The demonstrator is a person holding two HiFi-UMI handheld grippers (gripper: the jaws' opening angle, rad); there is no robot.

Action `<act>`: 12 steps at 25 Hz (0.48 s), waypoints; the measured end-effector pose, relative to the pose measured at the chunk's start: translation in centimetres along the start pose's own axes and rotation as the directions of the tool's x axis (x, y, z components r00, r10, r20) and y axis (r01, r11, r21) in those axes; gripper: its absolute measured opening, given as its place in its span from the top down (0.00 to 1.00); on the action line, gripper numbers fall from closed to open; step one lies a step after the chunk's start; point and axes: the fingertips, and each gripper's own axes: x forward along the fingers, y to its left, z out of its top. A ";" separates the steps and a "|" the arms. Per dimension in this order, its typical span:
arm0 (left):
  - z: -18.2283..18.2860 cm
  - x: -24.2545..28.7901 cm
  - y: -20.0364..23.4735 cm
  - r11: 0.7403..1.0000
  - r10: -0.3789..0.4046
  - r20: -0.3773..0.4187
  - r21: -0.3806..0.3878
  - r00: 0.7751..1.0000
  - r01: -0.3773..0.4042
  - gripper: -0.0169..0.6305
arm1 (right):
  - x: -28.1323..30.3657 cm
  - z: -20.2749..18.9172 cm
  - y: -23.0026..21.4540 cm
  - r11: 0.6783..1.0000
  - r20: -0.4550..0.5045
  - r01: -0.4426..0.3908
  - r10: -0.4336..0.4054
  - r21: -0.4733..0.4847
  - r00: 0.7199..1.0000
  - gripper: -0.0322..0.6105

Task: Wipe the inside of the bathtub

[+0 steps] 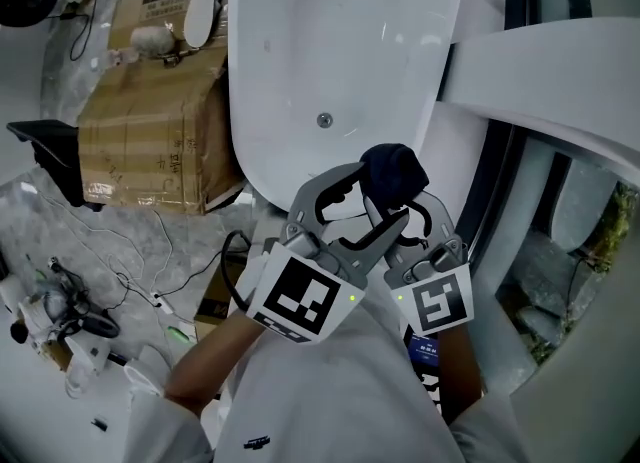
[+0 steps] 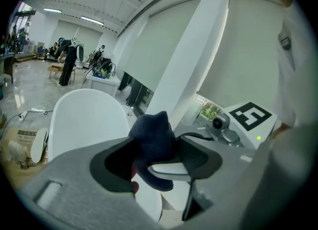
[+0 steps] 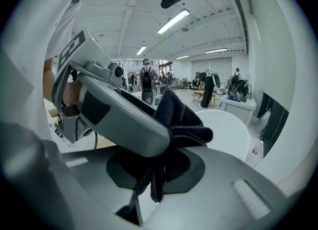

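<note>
I am in a big open work hall, more a lab or workshop than a home. The bathtub (image 1: 340,71) stands free on a polished stone floor (image 1: 60,221), with a taped cardboard box (image 1: 150,131) right beside it and cables (image 1: 230,271) trailing over the ground. Long strip lights (image 3: 174,21) run under a high ceiling, and people (image 3: 147,82) stand among desks (image 3: 238,104) farther back.
</note>
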 end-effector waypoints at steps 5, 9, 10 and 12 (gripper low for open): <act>-1.1 1.0 0.8 1.000 0.022 -0.002 -0.001 1.000 -0.022 0.58 | 1.0 -1.6 -0.2 1.000 -0.042 0.015 -0.015 0.003 0.999 0.85; -2.0 1.6 0.7 1.000 0.024 -0.032 0.009 0.999 -0.023 0.66 | 1.6 -2.7 -0.3 1.000 -0.071 0.017 -0.018 -0.008 0.997 0.84; -2.2 1.7 0.7 1.000 0.025 -0.038 0.019 0.999 -0.025 0.68 | 1.8 -3.0 -0.2 1.000 -0.077 0.013 -0.013 -0.010 0.997 0.84; -2.3 1.8 0.9 0.999 0.036 -0.039 0.024 0.999 -0.035 0.78 | 1.9 -3.4 -0.2 1.000 -0.080 0.001 -0.001 -0.002 0.997 0.82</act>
